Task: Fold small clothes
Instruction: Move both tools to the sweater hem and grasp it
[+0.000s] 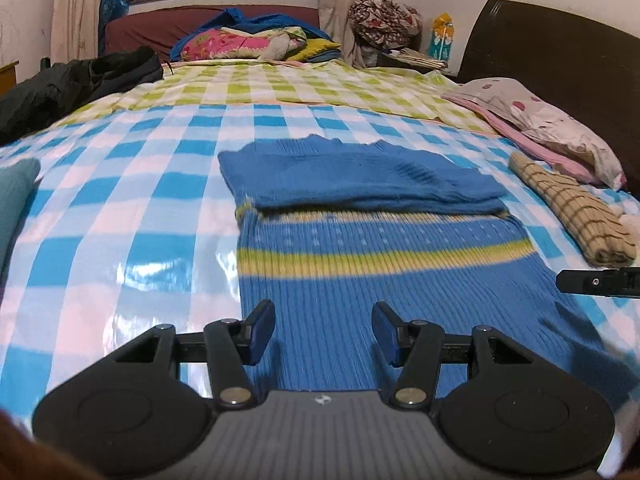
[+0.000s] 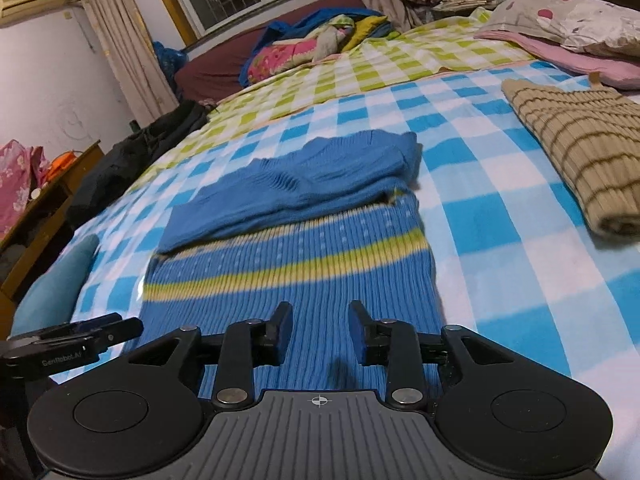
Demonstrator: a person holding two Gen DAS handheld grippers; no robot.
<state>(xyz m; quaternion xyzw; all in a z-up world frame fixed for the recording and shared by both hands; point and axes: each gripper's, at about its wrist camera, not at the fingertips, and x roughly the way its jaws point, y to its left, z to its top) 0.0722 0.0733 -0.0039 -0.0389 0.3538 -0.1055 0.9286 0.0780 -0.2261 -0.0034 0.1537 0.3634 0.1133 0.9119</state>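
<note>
A blue knit sweater [image 1: 360, 264] with a yellow stripe lies flat on the checked bed cover, its sleeves and upper part folded over across the middle. It also shows in the right wrist view [image 2: 288, 264]. My left gripper [image 1: 323, 330] is open and empty just above the sweater's near left hem. My right gripper [image 2: 320, 330] is open and empty above the near right hem. The right gripper's tip shows at the right edge of the left wrist view [image 1: 600, 282]. The left gripper shows at the left of the right wrist view [image 2: 76, 338].
A folded tan striped garment [image 1: 576, 216] lies to the right of the sweater, also in the right wrist view [image 2: 580, 152]. Pillows [image 1: 552, 124] and a dark headboard [image 1: 560, 48] are at the right. A black jacket [image 1: 72, 84] and piled bedding [image 1: 256, 40] lie at the far end. A teal cushion [image 2: 52, 284] is at the left.
</note>
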